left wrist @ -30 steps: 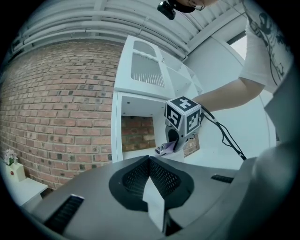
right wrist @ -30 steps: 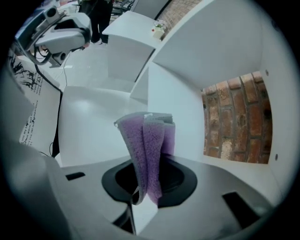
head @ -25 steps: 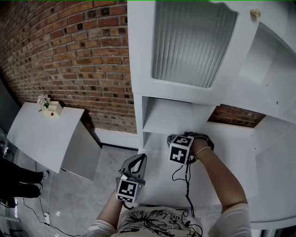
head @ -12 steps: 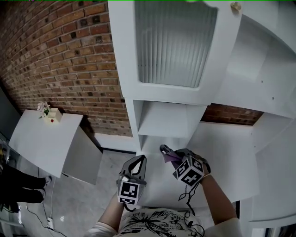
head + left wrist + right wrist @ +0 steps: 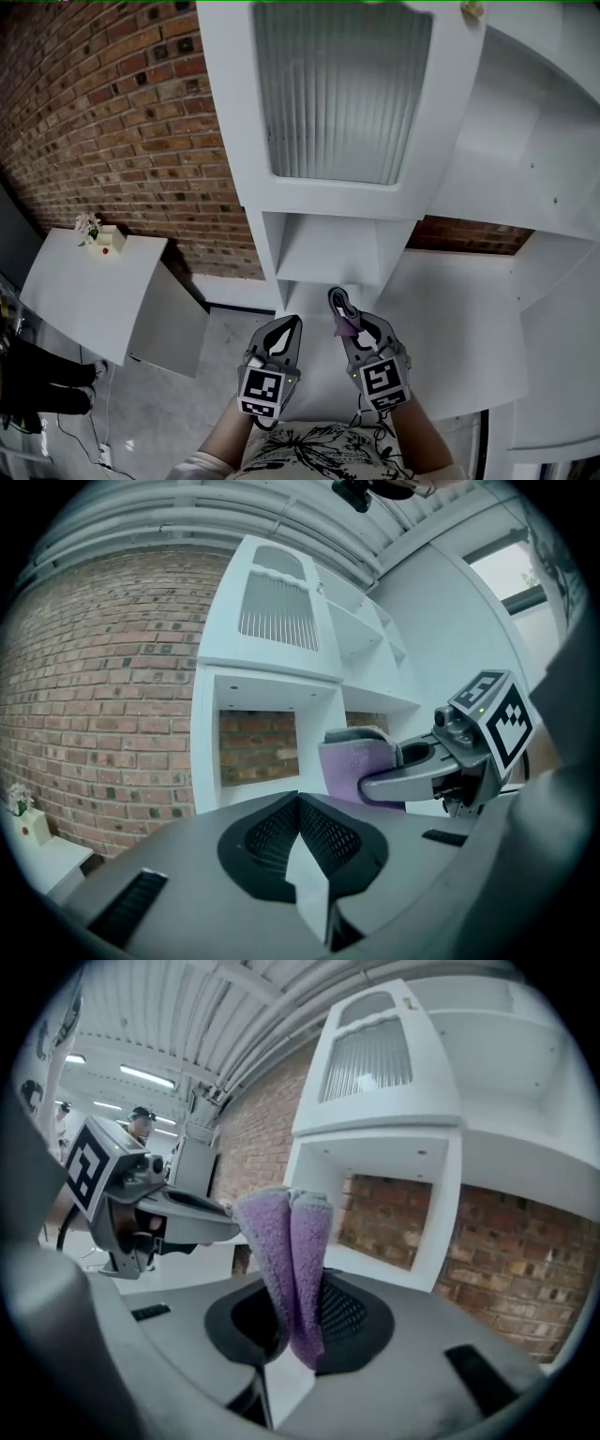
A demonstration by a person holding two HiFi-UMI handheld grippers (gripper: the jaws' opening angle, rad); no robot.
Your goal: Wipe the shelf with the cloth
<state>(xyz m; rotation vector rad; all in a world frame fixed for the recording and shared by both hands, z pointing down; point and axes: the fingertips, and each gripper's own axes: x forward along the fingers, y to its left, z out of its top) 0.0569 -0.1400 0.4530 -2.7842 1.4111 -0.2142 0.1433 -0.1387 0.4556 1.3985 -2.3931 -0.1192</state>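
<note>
And the right gripper (image 5: 343, 309) has come back out of the white shelf (image 5: 328, 253), drawn in toward the person and now level with the left gripper (image 5: 286, 328), just beside it. It's clamped tight on the purple cloth (image 5: 346, 326). In the right gripper view the cloth stands up folded double between the jaws, clear of every surface. The left gripper has its jaws pressed together, nothing in them, just idling. So the cloth is off the shelf, and by my reading more wiping would mean going back in. The danger is that the fold is pinched low, with a lot of loose cloth above the jaws. Drag it hard along the board and it could work free, or the bare jaw tips could scrape the white paint. With the two grippers this close, a careless swing could knock them together
</note>
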